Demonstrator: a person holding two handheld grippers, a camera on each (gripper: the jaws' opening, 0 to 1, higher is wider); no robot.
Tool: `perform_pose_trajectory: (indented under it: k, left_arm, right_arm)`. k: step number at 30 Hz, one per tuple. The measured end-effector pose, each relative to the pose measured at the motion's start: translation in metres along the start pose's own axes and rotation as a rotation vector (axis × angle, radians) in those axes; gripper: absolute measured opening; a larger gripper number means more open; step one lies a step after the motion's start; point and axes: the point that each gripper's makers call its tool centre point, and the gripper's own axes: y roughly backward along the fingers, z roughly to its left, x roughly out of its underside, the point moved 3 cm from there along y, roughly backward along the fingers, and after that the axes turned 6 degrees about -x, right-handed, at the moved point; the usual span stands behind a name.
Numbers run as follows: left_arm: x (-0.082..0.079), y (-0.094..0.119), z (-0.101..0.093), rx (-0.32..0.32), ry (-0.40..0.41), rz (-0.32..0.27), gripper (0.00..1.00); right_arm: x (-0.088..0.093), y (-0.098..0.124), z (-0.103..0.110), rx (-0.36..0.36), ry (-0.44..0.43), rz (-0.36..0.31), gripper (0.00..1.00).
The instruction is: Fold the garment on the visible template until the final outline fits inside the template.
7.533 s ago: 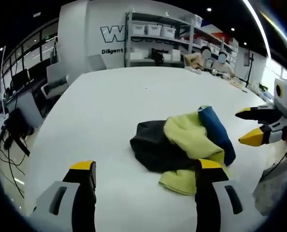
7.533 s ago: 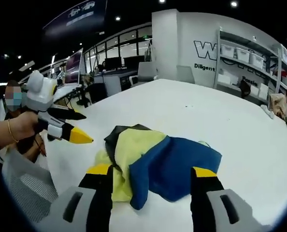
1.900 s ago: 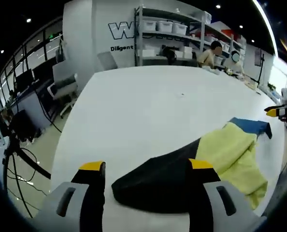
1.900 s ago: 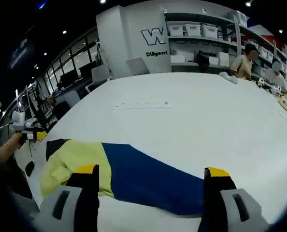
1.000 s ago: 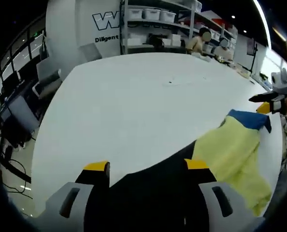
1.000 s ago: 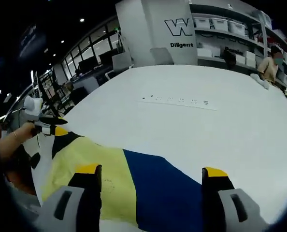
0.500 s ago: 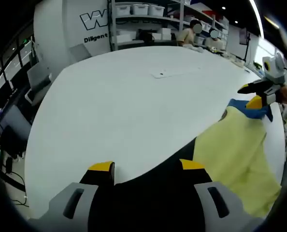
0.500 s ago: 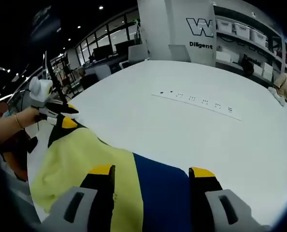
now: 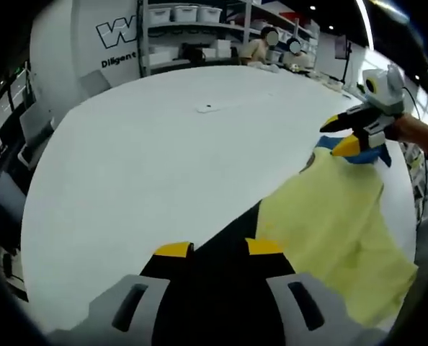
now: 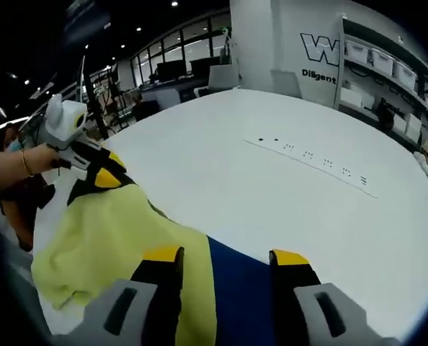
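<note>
Left gripper point(image 9: 217, 249), seen along its own yellow-tipped jaws in the left gripper view, has them drawn narrow with the black end of the garment point(image 9: 322, 209) lying between them, though whether they actually pinch the cloth cannot be told. Its far end shows in the right gripper view, held by a hand point(image 10: 12, 167) at the black corner. Right gripper point(image 10: 227, 256) likewise stands with its jaws fairly close, the blue part of the garment between them; a firm grip cannot be told. The garment, black, pale yellow and blue, is stretched out between the two grippers over the white table point(image 9: 142, 151). On the far wall point(image 10: 329, 43), big letters begin "W", with "Diligent" beneath. Shelves point(image 9: 192, 29) hold white bins.
</note>
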Motion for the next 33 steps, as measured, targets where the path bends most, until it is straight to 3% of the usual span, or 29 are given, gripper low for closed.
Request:
perform_pose_trajectory:
  k: [7, 12, 14, 23, 33]
  left_arm:
    - [0.000, -0.003, 0.001, -0.003, -0.034, 0.000, 0.19]
    - [-0.001, -0.006, 0.000, -0.003, -0.037, -0.001, 0.08]
    - [-0.002, -0.007, -0.001, -0.003, -0.037, 0.000, 0.04]
    - [-0.008, -0.005, 0.000, -0.021, -0.032, -0.012, 0.03]
    - [-0.032, 0.025, -0.004, -0.026, -0.054, -0.120, 0.02]
  right_arm:
    - [0.005, -0.008, 0.005, -0.008, 0.046, 0.032, 0.32]
    - [0.009, -0.011, 0.006, -0.009, 0.069, 0.057, 0.12]
    - [0.011, -0.012, 0.009, -0.016, 0.069, 0.064, 0.00]
    - [0.004, -0.001, 0.010, -0.002, 0.077, 0.044, 0.00]
    - [-0.007, 0.029, 0.022, 0.012, 0.086, -0.011, 0.00]
